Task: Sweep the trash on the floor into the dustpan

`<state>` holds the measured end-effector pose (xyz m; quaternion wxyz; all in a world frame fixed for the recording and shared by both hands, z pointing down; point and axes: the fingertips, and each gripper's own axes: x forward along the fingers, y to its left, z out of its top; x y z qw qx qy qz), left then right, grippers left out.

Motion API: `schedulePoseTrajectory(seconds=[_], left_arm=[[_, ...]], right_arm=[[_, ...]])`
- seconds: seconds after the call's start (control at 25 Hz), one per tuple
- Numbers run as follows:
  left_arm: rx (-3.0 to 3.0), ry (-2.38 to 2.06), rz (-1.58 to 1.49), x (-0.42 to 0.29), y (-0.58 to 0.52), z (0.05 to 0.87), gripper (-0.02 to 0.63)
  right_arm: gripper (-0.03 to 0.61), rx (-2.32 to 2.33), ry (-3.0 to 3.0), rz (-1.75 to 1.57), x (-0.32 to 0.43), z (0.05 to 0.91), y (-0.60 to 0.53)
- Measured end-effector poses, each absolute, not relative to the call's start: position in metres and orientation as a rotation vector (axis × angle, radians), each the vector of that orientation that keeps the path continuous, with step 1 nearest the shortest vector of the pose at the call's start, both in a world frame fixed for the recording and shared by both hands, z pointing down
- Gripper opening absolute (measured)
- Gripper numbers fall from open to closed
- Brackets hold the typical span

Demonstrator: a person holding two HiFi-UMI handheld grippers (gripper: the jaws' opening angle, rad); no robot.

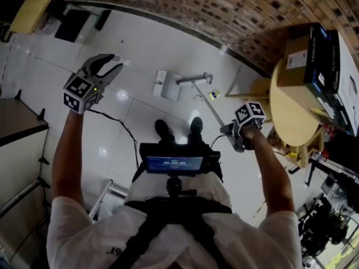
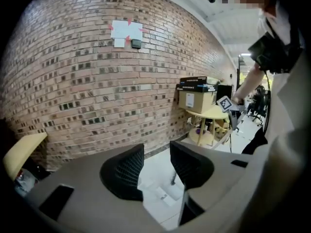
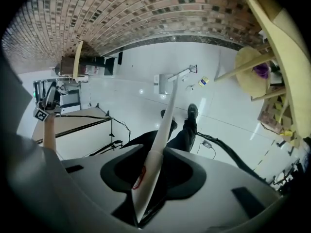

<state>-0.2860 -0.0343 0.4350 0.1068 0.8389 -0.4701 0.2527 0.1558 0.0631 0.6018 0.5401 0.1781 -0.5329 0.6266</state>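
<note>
1. Firstly, nearest: chest-mounted screen point(image 1: 174, 164), dark housing, lit display, worn on black straps.
2. Shoes point(image 1: 164, 129), one pair, black, standing on the floor just beyond the screen, on the near side of the sweeping area.
3. Cable point(image 1: 126, 130), thin, black, trailing over the tiles left of the shoes.
4. Right gripper point(image 1: 233, 136), grey plastic with a marker cube; its jaws are closed on the broom handle point(image 3: 167, 115).
5. Broom handle: long, slim, white, a red mark near the jaws; it slants down and away to the broom head point(image 1: 193, 79), a narrow grey bar resting on the floor.
6. Left gripper point(image 1: 106, 66), raised at far left, well apart from the broom; jaws parted, ribbed black pads, nothing between them.
7. Dustpan point(image 1: 164, 86), white, boxy, on the floor just left of the broom head, beyond the shoes.
8. Trash point(image 1: 213, 94), one small yellow-and-blue scrap, on the tiles right of the broom head, near a table leg.
9. Floor point(image 1: 140, 49): large white glossy tiles showing light glare.
10. Round table point(image 1: 286, 114), pale wood, at right; carries a cardboard box point(image 1: 297, 58) and a dark box point(image 1: 322, 55).
11. Brick wall point(image 1: 224, 10), rough red-brown courses, farthest.
</note>
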Motion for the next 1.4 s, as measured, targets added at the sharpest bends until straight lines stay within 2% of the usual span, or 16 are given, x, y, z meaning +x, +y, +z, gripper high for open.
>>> schedulePoseTrajectory(seconds=[0.36,0.52,0.72,0.8,1.04,1.24,1.4], left_arm=[[2.329,-1.337,0.948,-0.32,-0.038,0.489,0.187],[2.302,-1.309,1.094,-0.325,-0.041,0.512,0.187],[2.238,-1.261,1.214,-0.333,-0.045,0.539,0.187],[2.226,-1.247,1.23,-0.336,-0.046,0.545,0.187],[2.257,-1.334,1.108,-0.331,-0.05,0.524,0.187],[2.28,-1.34,1.07,-0.318,-0.048,0.513,0.187],[2.373,-1.346,0.977,-0.277,-0.044,0.484,0.187]], right_arm=[[0.11,0.502,-1.217,1.111,0.237,0.6,0.075],[0.109,0.534,-1.165,0.756,0.273,0.6,0.056],[0.107,0.534,-1.108,0.725,0.297,0.594,0.058],[0.107,0.537,-1.089,0.804,0.3,0.596,0.064],[0.107,0.61,-1.041,1.319,0.288,0.624,0.092],[0.11,0.617,-1.038,1.632,0.255,0.633,0.115],[0.115,0.651,-1.073,1.826,0.224,0.626,0.094]])
